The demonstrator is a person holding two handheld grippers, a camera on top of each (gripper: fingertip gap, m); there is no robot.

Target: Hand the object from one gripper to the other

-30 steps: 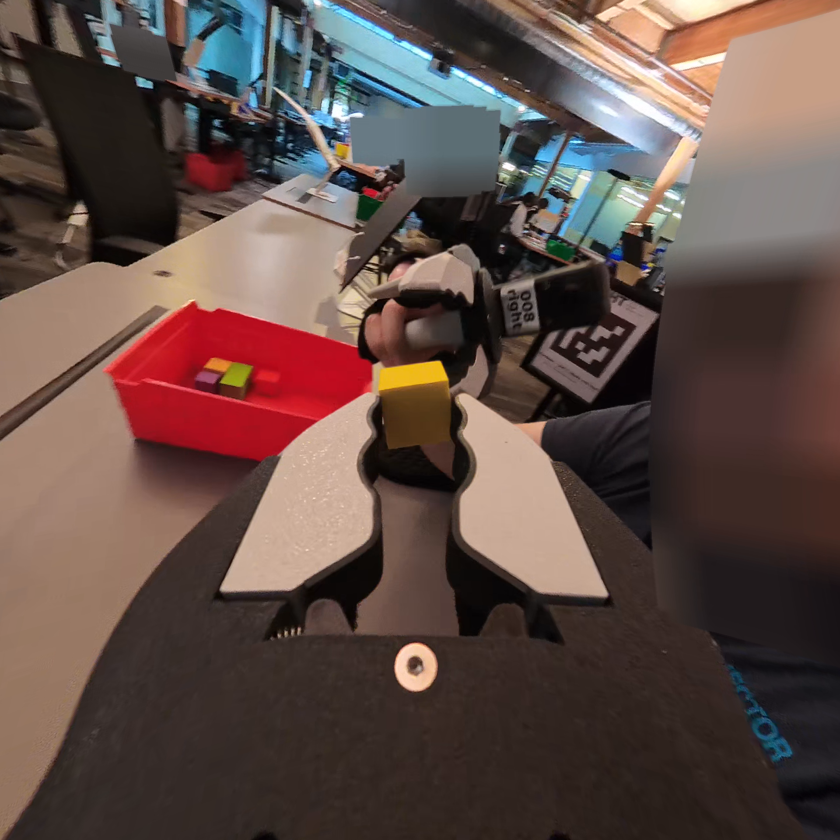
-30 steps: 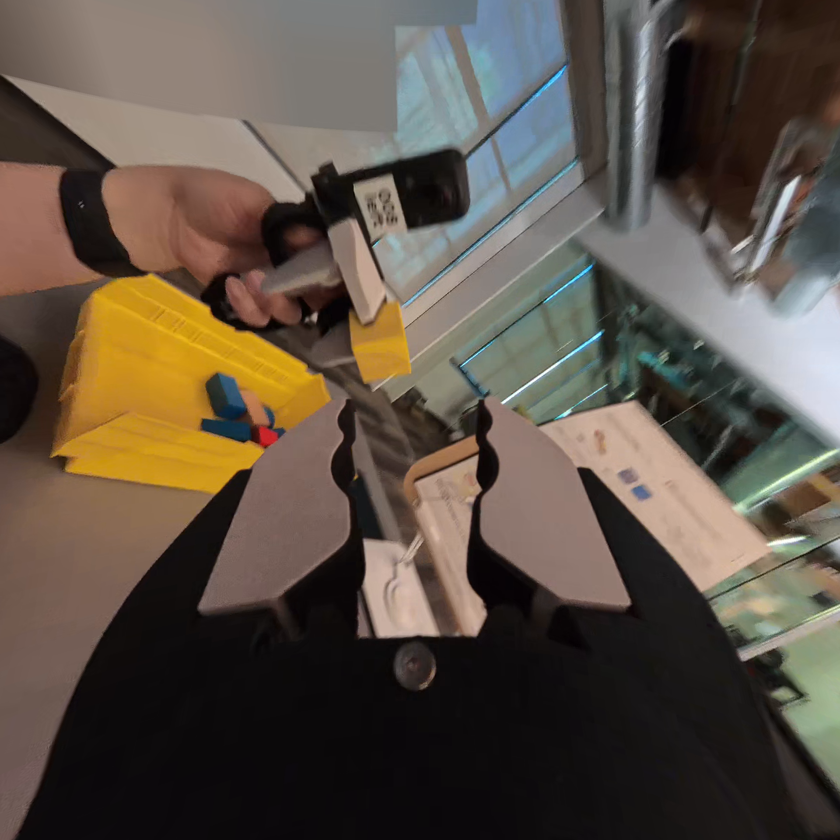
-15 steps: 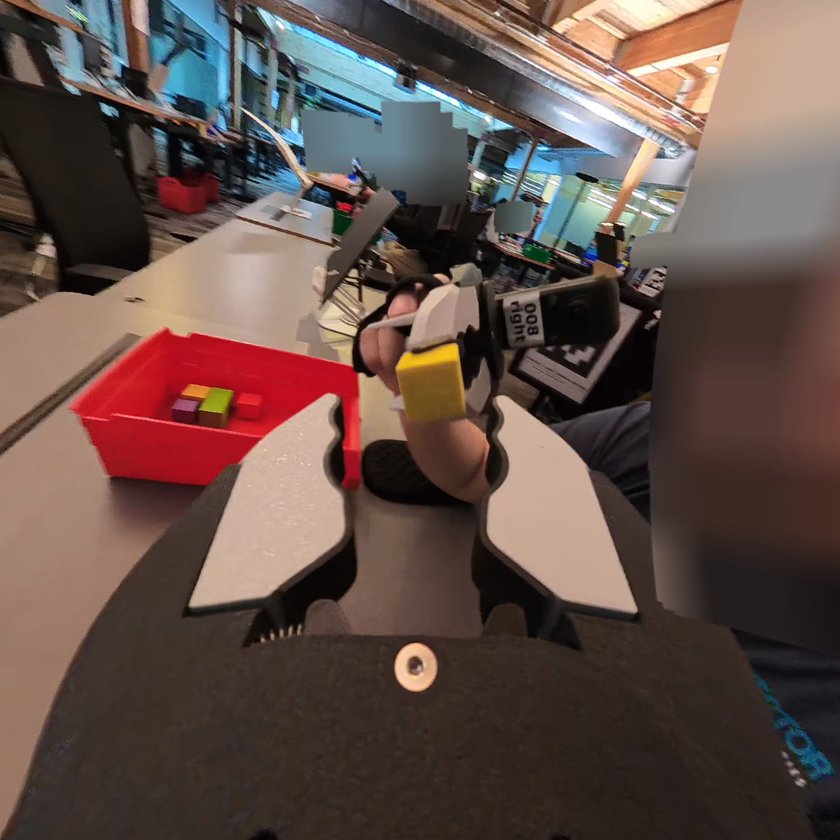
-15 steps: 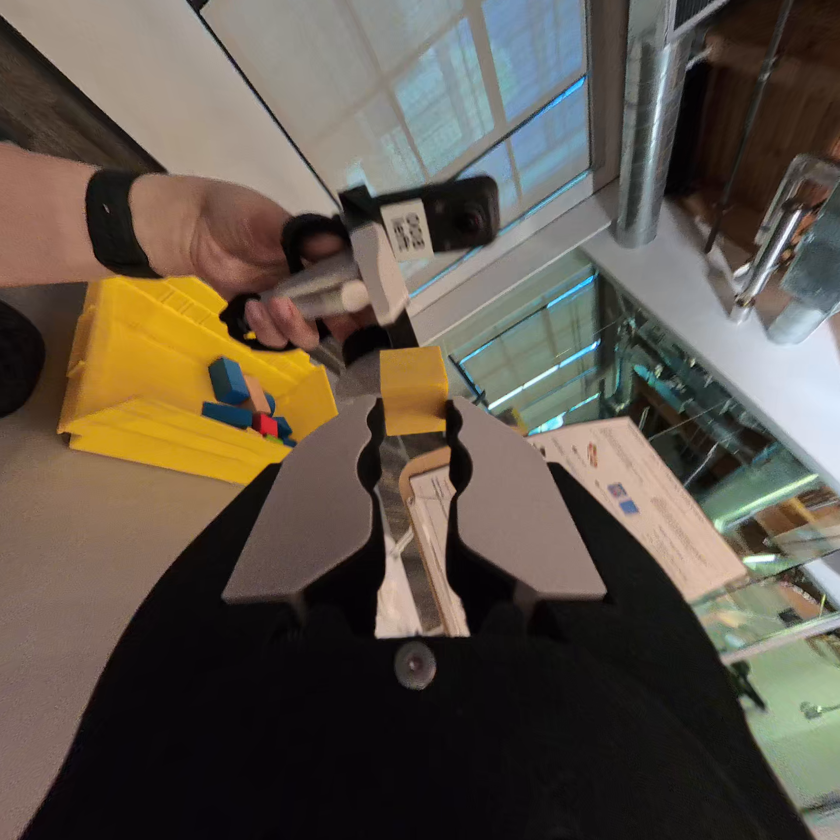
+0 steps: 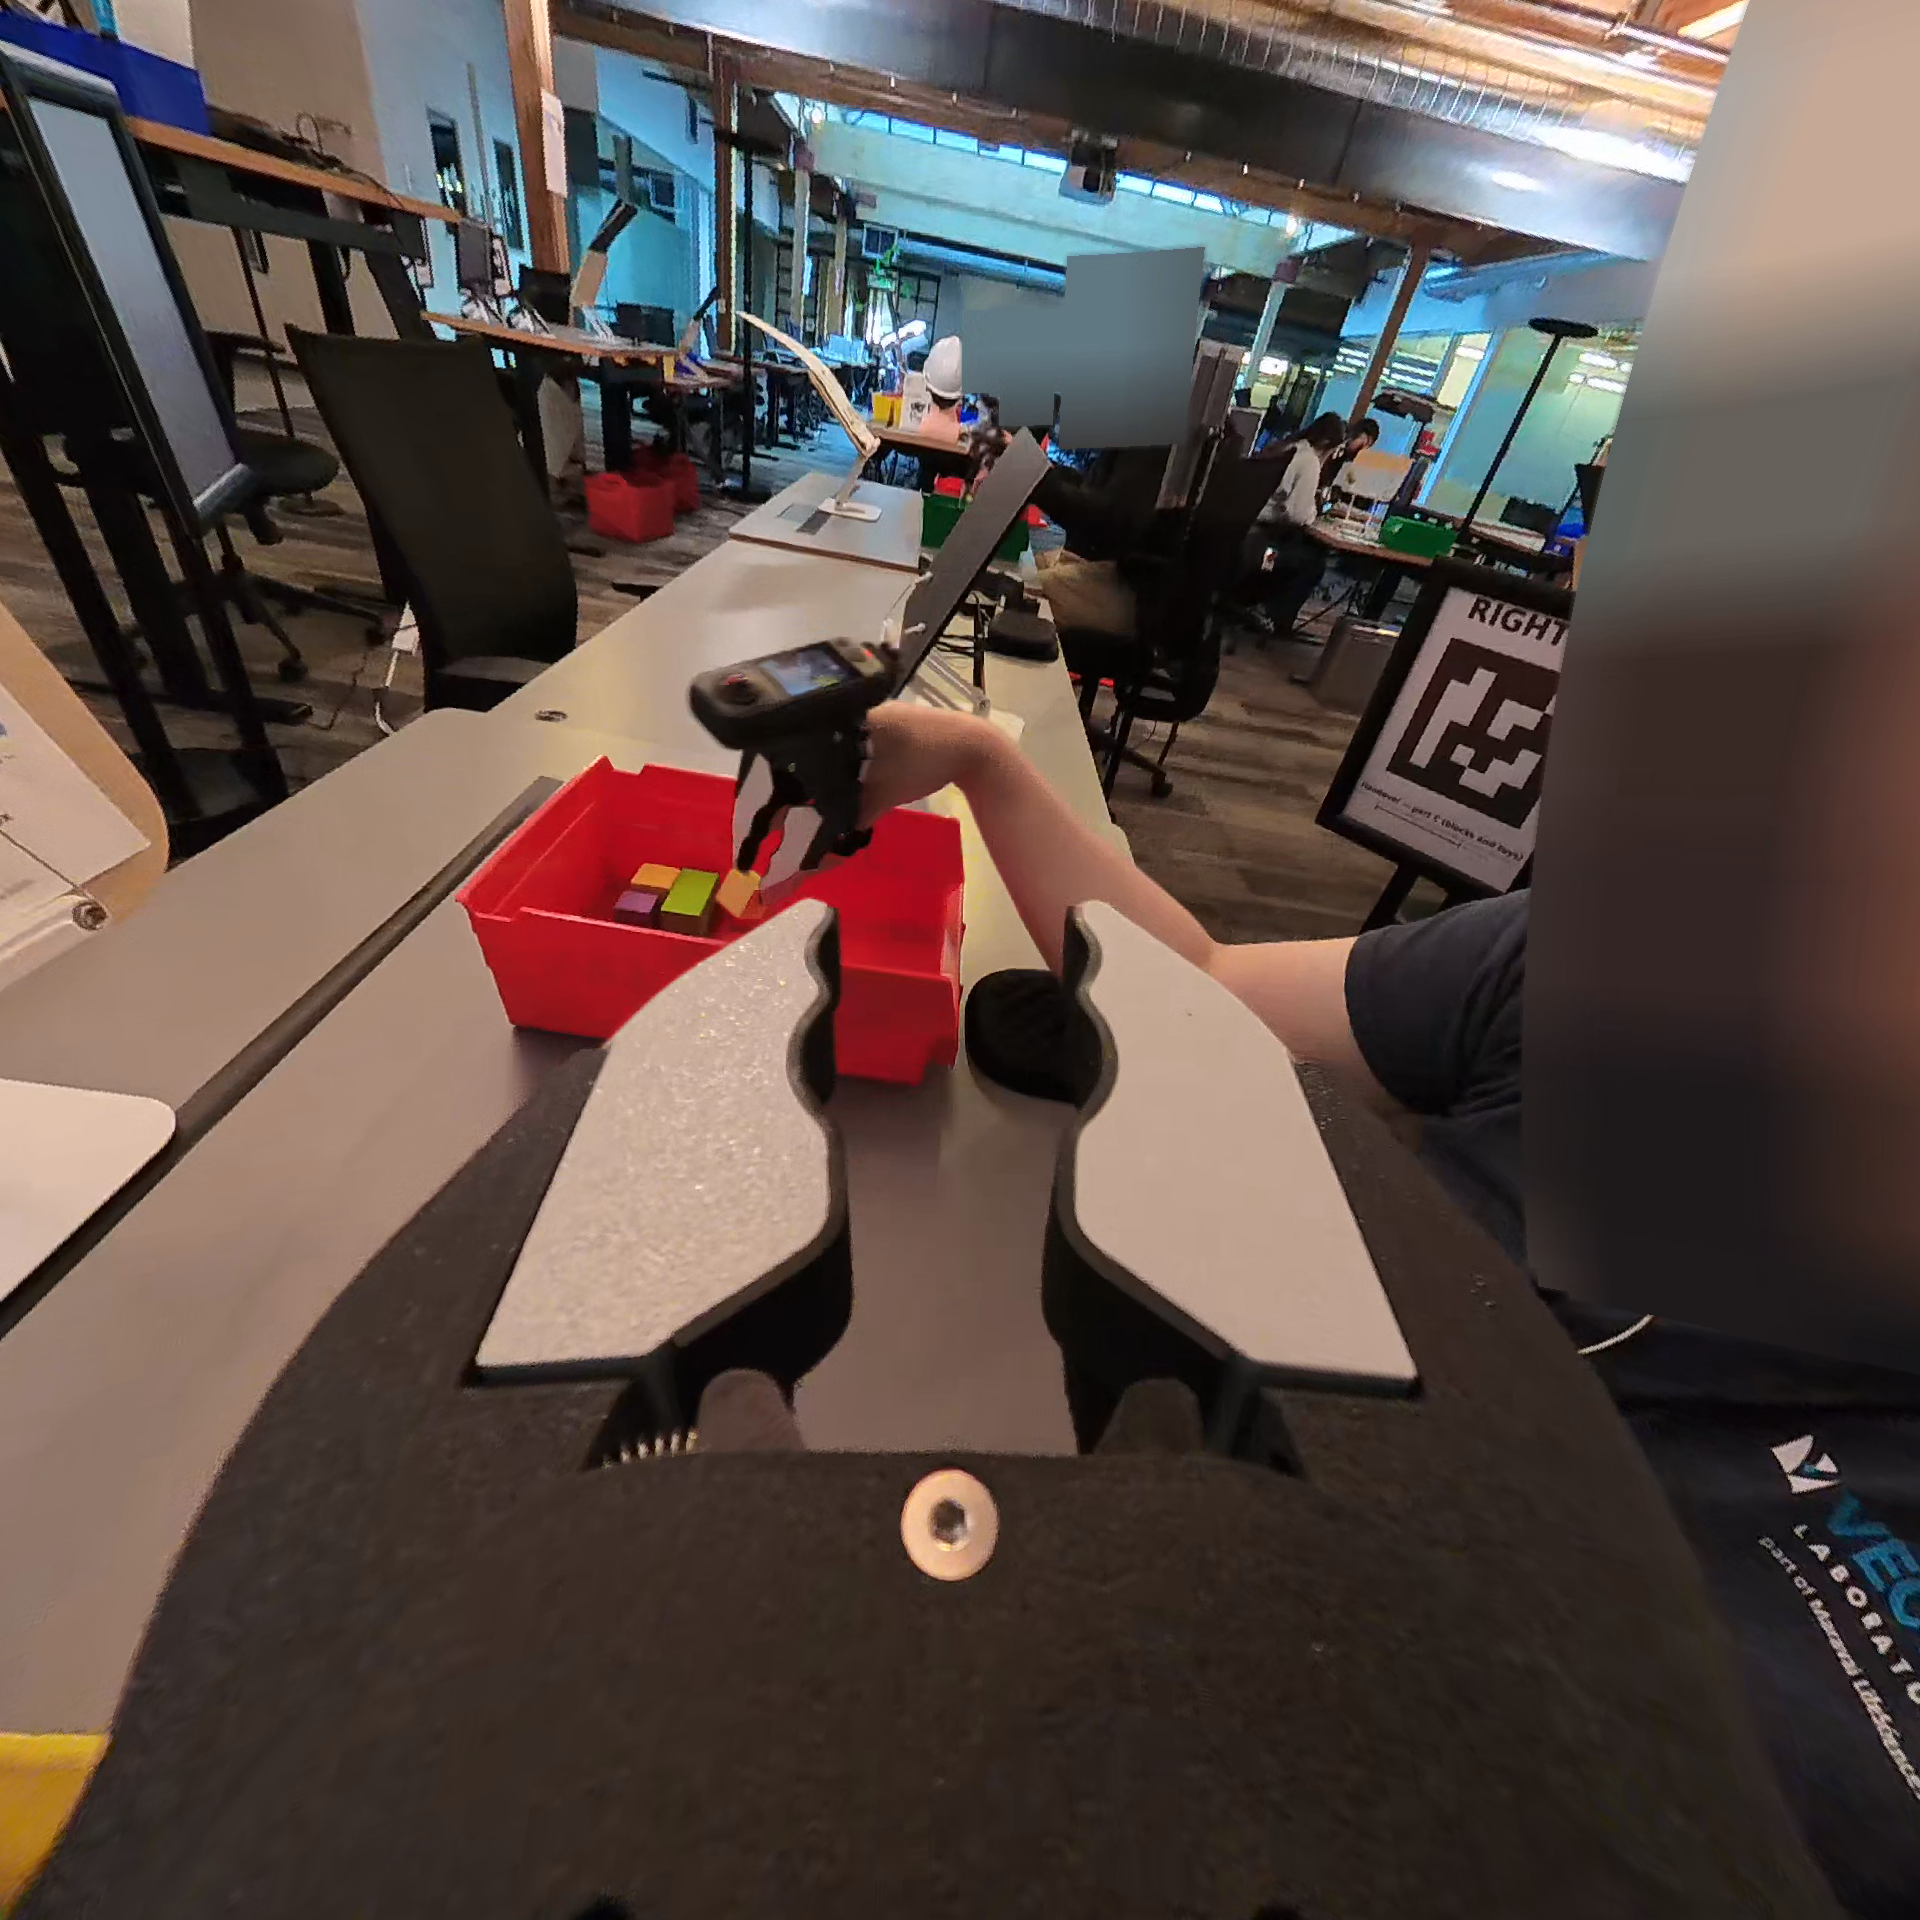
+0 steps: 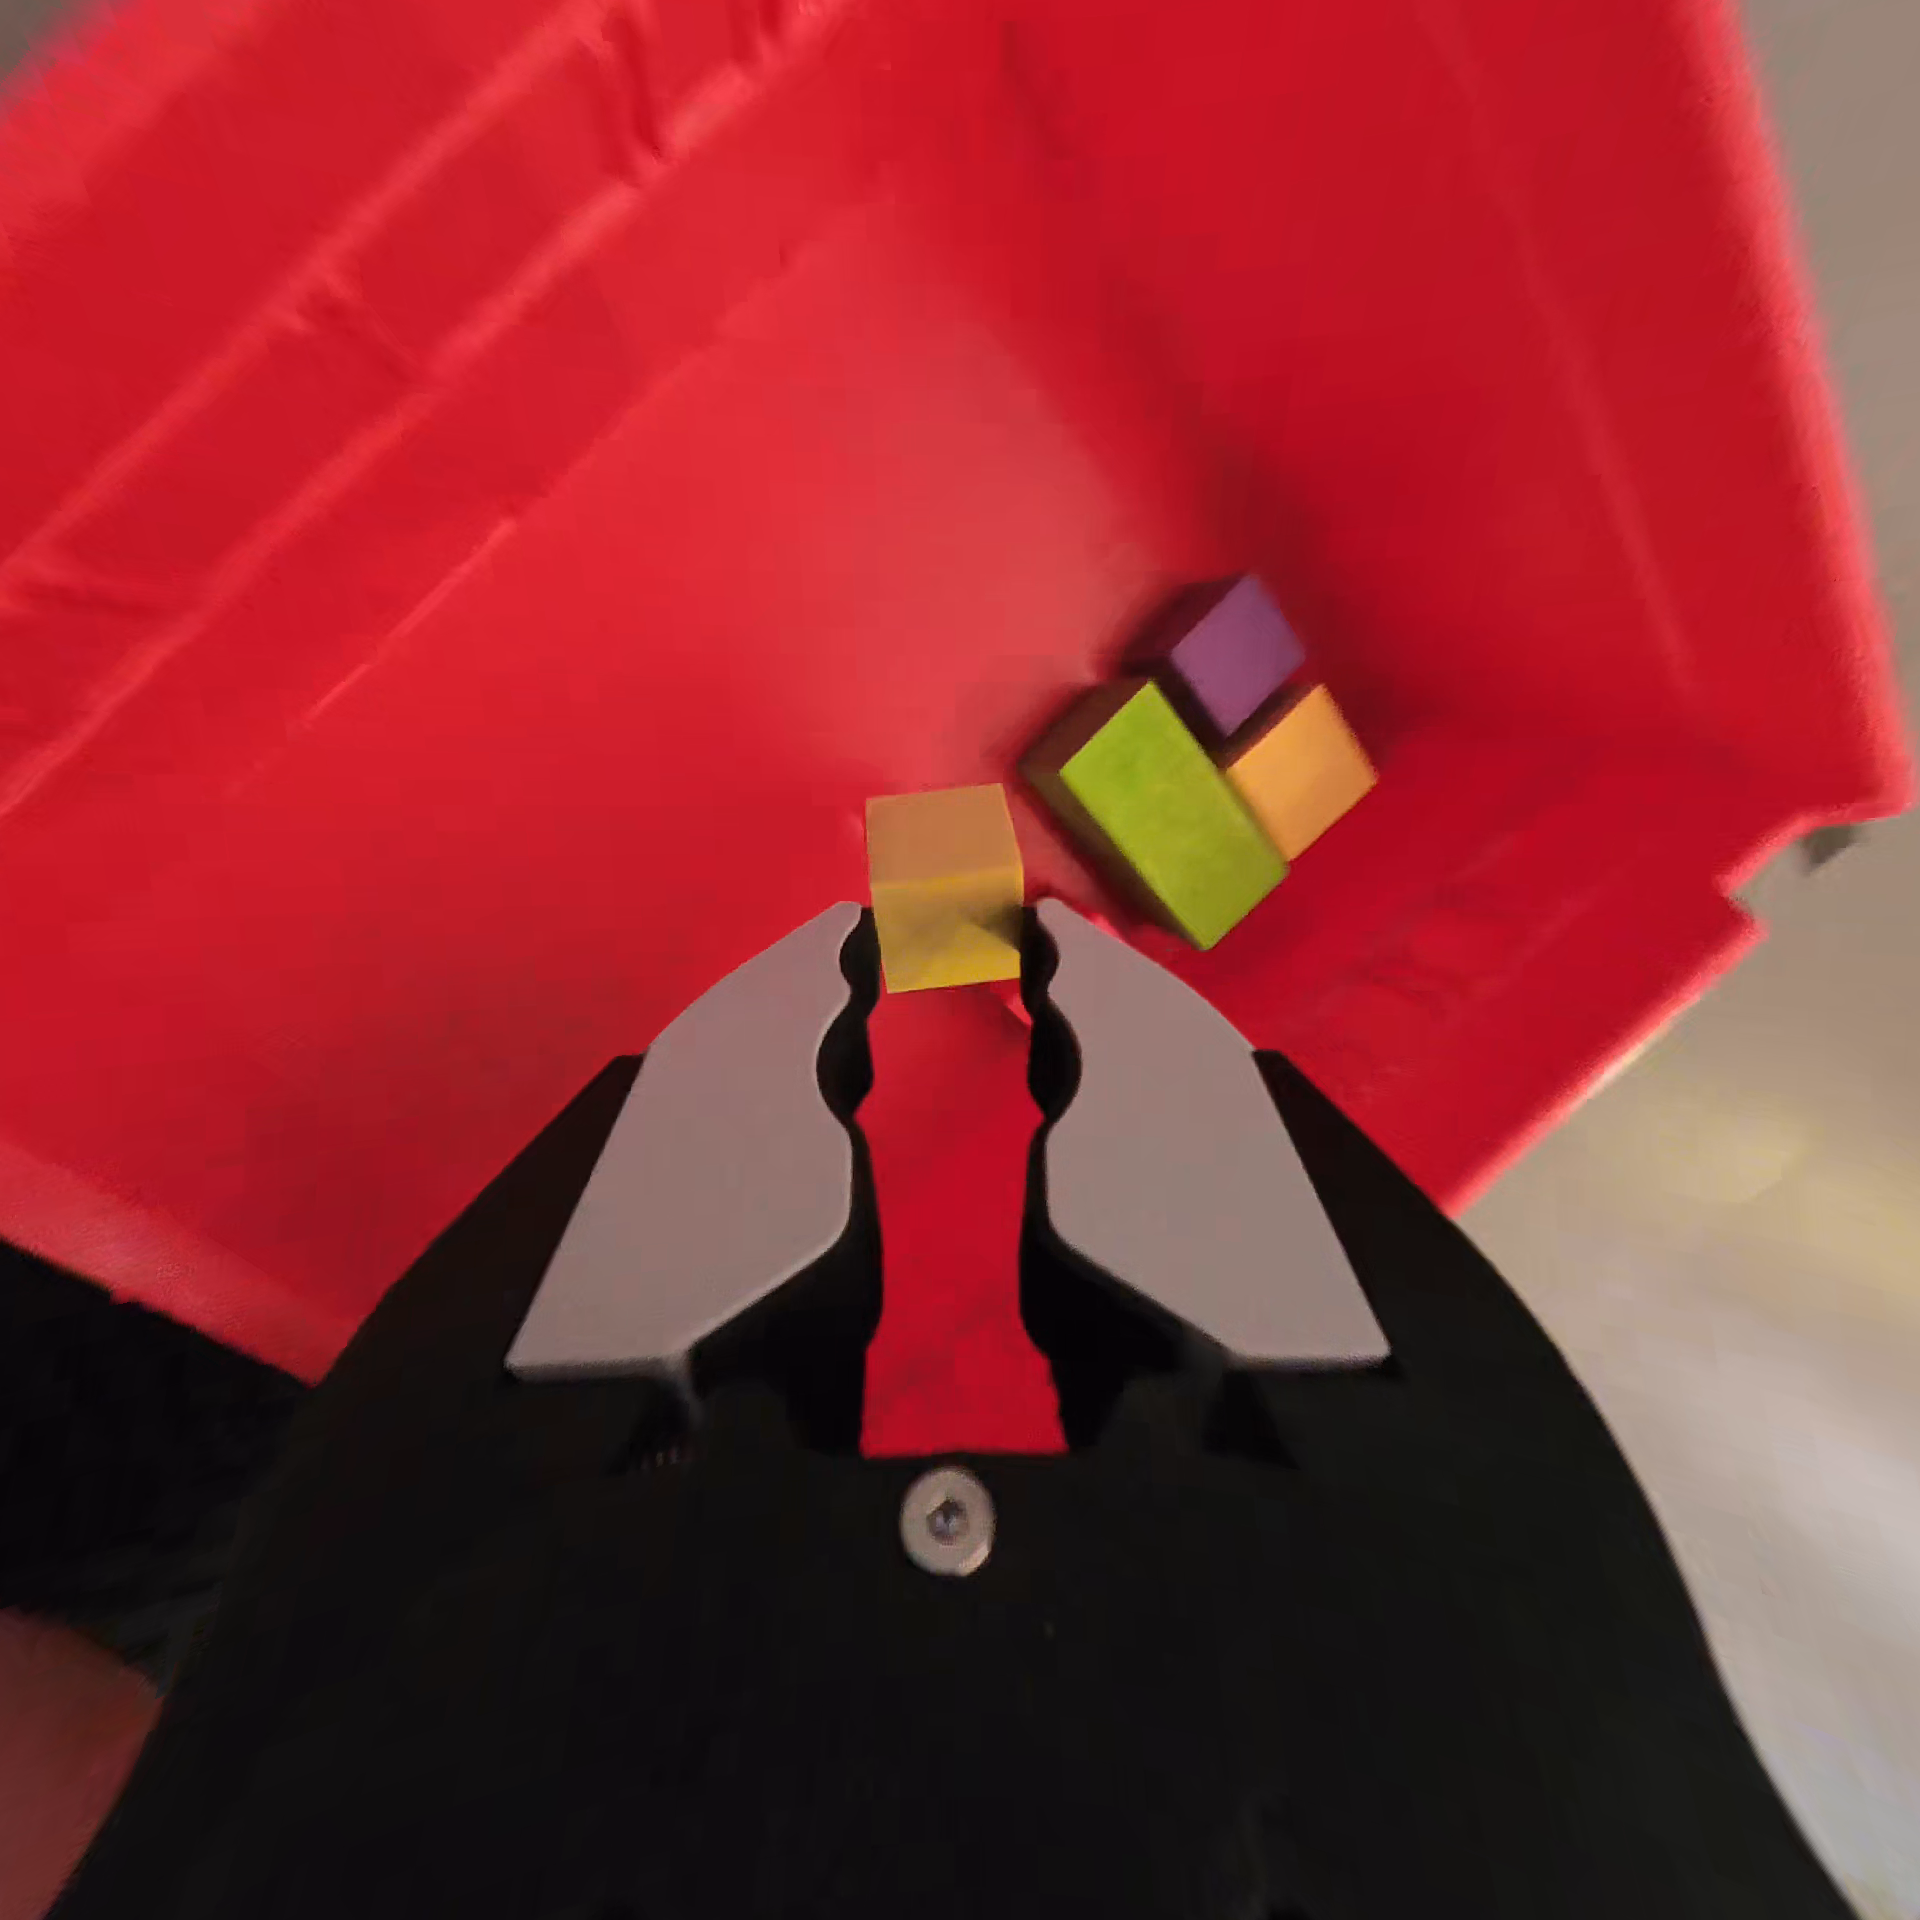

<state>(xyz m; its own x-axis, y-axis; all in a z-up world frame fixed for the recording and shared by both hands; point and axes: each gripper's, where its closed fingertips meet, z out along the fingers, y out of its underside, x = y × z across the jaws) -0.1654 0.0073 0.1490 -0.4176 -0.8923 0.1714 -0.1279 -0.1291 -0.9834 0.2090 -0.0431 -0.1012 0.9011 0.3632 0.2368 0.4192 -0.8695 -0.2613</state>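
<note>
Red bin (image 6: 727,468), 3 blocks inside

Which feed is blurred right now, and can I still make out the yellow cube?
Right wrist view: motion-smeared, especially the red plastic bin walls; yellow cube soft-edged but readable between the right gripper fingertips. Left wrist view: sharp, wide-angle bending at edges, left gripper open and empty.

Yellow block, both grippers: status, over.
Left gripper open, empty. Right gripper shut on yellow block, down inside red bin. Green, purple, orange blocks beside it, none touching.
</note>
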